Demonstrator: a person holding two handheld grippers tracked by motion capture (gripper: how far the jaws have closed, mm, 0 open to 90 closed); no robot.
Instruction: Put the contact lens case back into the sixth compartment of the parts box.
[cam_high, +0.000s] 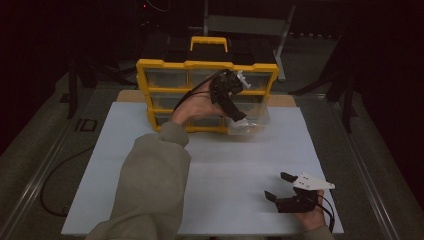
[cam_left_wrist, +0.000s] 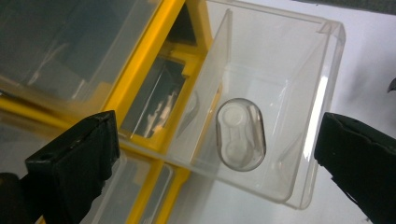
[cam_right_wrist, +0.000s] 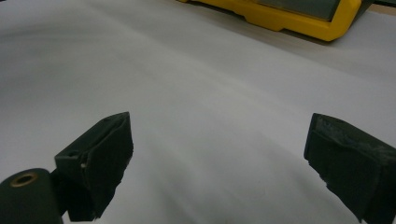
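Note:
A yellow parts organizer (cam_high: 165, 65) with clear drawers stands at the back of the white board (cam_high: 150, 150). Its bottom-right clear drawer (cam_high: 250, 125) is pulled out. My left gripper (cam_high: 235, 107) hovers over that drawer, pointing down into it. In the left gripper view the jaws of the left gripper (cam_left_wrist: 215, 128) stand wide apart with the drawer (cam_left_wrist: 280, 70) below them. A small clear oval case (cam_left_wrist: 240, 135) lies on the drawer's floor, untouched by the pads. My right gripper (cam_high: 278, 185) rests open near the board's front right with nothing between its jaws.
The organizer's yellow frame (cam_left_wrist: 140, 70) and its other shut drawers lie to the left in the left gripper view. In the right gripper view the organizer's base (cam_right_wrist: 289, 18) sits far ahead of the right gripper (cam_right_wrist: 219, 130), across bare white board (cam_right_wrist: 187, 70). A black cable (cam_high: 50, 180) lies left of the board.

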